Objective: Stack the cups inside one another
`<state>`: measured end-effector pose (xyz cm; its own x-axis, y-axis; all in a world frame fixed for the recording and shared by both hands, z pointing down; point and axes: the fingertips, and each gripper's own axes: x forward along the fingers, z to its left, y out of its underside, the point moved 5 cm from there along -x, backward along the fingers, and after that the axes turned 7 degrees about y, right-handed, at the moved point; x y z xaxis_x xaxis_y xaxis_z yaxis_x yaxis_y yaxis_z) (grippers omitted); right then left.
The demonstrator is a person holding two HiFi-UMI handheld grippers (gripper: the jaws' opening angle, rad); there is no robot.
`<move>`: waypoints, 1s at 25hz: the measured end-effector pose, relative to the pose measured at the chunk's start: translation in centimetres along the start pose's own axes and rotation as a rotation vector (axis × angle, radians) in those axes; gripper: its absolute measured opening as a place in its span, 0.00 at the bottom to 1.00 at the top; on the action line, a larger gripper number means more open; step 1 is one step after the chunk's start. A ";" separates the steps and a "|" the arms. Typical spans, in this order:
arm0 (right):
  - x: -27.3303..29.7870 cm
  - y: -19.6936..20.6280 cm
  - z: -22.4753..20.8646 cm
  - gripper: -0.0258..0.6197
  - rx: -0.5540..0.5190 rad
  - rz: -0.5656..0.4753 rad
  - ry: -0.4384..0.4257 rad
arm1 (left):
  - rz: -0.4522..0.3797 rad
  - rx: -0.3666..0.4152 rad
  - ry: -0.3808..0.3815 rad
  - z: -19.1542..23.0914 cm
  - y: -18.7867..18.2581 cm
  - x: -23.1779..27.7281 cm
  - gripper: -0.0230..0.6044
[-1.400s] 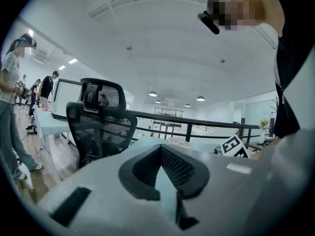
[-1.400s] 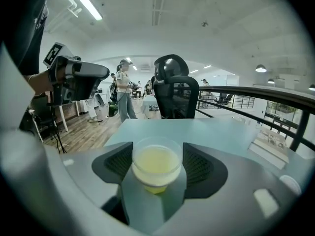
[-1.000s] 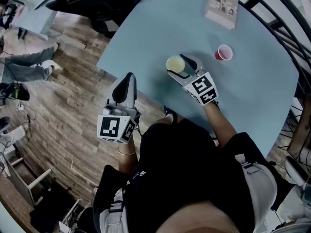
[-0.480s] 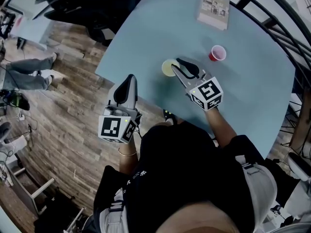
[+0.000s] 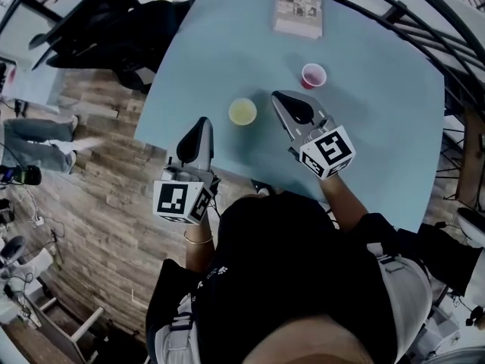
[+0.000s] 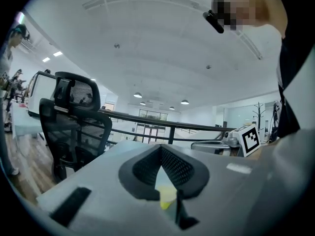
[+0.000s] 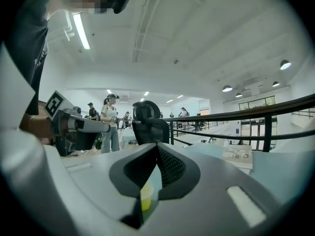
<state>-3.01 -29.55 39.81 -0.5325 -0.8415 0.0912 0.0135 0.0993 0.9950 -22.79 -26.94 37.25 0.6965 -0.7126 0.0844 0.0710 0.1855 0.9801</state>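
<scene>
While yellow cup [image 5: 242, 112], pink cup [image 5: 313, 75] stand apart: nothing stacked yet.
Left tongs [image 5: 201, 122], right tongs [image 5: 280, 98]: pressed together, empty.
Next, likely: spread, grasp one cup.

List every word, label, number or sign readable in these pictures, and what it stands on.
No text is legible in any view.
On the booklet: print and small pictures, too small and blurred to read.
On the left cube of the left hand-held gripper: a black-and-white square marker, no letters or digits.
On the right cube of the right hand-held gripper: the same.
On the yellow cup and the red cup: no print visible.
</scene>
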 end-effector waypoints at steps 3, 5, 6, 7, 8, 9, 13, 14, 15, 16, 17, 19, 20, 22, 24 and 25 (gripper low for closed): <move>-1.4 -0.2 -1.5 0.05 0.009 -0.010 0.056 | 0.007 0.006 0.046 -0.8 0.0 1.5 0.01; -2.3 -0.1 -2.5 0.05 0.015 -0.010 0.097 | 0.013 0.007 0.078 -1.3 0.1 2.5 0.01; -2.7 -0.1 -3.0 0.05 0.016 -0.010 0.119 | 0.016 0.007 0.094 -1.5 0.2 3.0 0.01; -3.2 0.0 -3.5 0.05 0.017 -0.010 0.140 | 0.019 0.008 0.109 -1.7 0.2 3.4 0.01; -3.6 0.1 -4.1 0.05 0.018 -0.008 0.161 | 0.021 0.009 0.123 -2.0 0.2 3.9 0.01; -4.0 0.2 -4.6 0.05 0.020 -0.007 0.180 | 0.023 0.010 0.134 -2.2 0.2 4.3 0.01; -5.1 0.7 -6.3 0.08 0.028 0.008 0.251 | 0.034 0.014 0.171 -2.6 0.1 5.5 0.01; -5.3 0.9 -6.8 0.09 0.029 0.014 0.266 | 0.037 0.016 0.179 -2.7 0.1 5.8 0.01; -5.4 1.1 -7.3 0.11 0.030 0.022 0.281 | 0.040 0.018 0.185 -2.7 0.1 6.1 0.01; -5.5 1.4 -7.8 0.13 0.033 0.031 0.295 | 0.044 0.019 0.190 -2.7 0.0 6.3 0.01; -5.5 1.7 -8.3 0.15 0.037 0.042 0.309 | 0.048 0.020 0.194 -2.7 0.0 6.5 0.01; -5.5 2.4 -9.2 0.22 0.046 0.064 0.334 | 0.056 0.022 0.196 -2.6 -0.1 6.8 0.01; -5.4 2.7 -9.6 0.24 0.048 0.073 0.342 | 0.059 0.024 0.194 -2.5 -0.2 6.9 0.01; -5.1 3.1 -10.3 0.26 0.048 0.087 0.352 | 0.067 0.028 0.185 -2.3 -0.4 7.1 0.01; -4.6 3.6 -10.8 0.30 0.049 0.100 0.357 | 0.078 0.030 0.173 -1.9 -0.4 7.2 0.01; -4.4 3.9 -11.0 0.31 0.050 0.108 0.357 | 0.082 0.029 0.168 -1.7 -0.4 7.2 0.01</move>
<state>8.73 -31.32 43.71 -0.2012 -0.9561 0.2131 0.0073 0.2161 0.9764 -16.63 -30.97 37.15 0.8087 -0.5725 0.1350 -0.0099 0.2164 0.9763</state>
